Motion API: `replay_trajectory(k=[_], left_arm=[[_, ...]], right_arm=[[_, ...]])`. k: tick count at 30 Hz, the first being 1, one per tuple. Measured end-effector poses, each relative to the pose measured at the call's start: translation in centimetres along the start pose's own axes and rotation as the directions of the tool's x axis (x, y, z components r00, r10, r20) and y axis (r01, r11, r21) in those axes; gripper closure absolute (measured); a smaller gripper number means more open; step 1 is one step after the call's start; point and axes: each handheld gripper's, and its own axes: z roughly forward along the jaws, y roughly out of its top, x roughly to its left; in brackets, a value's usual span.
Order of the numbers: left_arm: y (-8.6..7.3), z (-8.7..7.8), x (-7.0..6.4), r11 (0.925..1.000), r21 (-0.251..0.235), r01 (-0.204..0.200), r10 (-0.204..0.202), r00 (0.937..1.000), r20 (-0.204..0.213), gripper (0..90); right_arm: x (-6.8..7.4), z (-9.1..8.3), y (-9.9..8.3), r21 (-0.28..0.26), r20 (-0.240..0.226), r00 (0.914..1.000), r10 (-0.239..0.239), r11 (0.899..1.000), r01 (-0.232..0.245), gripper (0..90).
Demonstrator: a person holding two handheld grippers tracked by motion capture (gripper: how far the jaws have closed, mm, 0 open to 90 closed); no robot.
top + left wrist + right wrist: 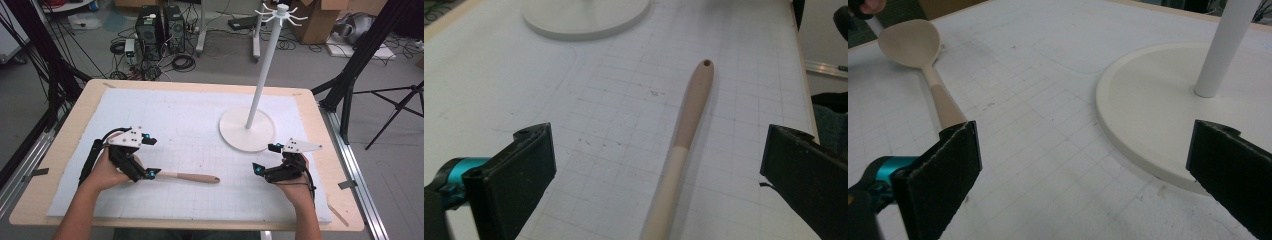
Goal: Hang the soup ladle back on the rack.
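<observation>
Clearly the wooden spoon (185,176) is straddled by the left claw (150,156), jaws apart, handle running rightward toward the farther, likewise spread right claw (264,158).

left hand-held gripper (148,156) jaws wide apart, low; right hand-held gripper (264,158) likewise, both pointing inward.

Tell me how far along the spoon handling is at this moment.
Early stage. Nothing looks done: the wooden spoon lies flat on the white mat, apart from the white stand. In hand: the left gripper is open, its jaws either side of the spoon's handle but not touching it. The right gripper waits open near the stand's base. Closing on the spoon and lifting it are left.
</observation>
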Motion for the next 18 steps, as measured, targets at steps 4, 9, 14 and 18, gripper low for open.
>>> replay_trajectory(k=[4,9,14,18], left_arm=[[0.5,1.4,-0.1,0.9987,0.050,-0.009,0.008,0.9997,0.021,1.7],[1.0,3.1,-0.1,0.9925,0.118,-0.031,0.026,0.9984,0.050,1.7],[1.2,4.6,-0.2,0.9845,0.170,-0.044,0.030,0.9961,0.083,1.7],[1.1,5.7,-0.3,0.9773,0.208,-0.044,0.024,0.9952,0.095,1.7]], right_arm=[[0.0,0.1,0.0,0.003,-0.003,1.0000,0.001,1.000,-0.001,0.3],[0.0,0.3,-0.1,0.012,-0.002,1.0000,-0.006,1.000,0.006,0.3],[0.0,0.4,-0.1,0.012,-0.004,1.0000,-0.007,1.000,0.007,0.3],[0.0,0.5,-0.1,0.014,-0.007,1.0000,-0.006,1.000,0.006,0.3]])
